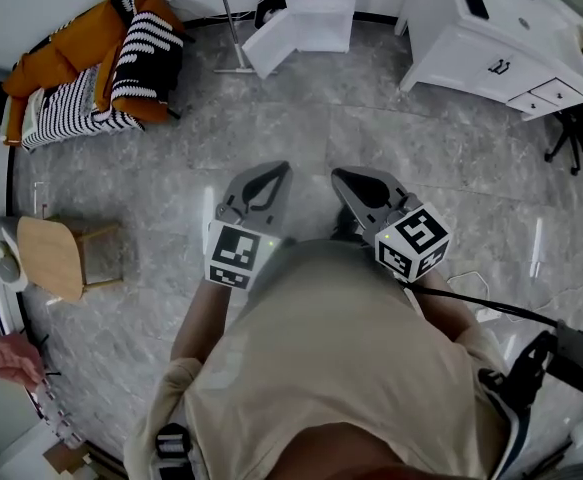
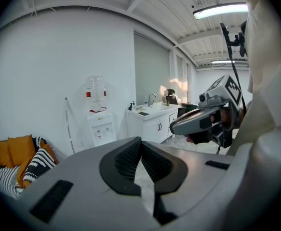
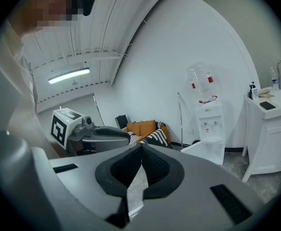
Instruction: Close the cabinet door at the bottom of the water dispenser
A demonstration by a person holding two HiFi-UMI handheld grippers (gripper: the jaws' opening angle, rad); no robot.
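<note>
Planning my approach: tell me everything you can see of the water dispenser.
The water dispenser is a white floor-standing unit against the white wall, between a leaning pole and the sink cabinet. A clear bottle with red labels sits inverted on top; small tap controls mark its front. Its bottom cabinet door hangs open, swung out toward the pole over the grey floor. Nothing else seems to touch it.
</note>
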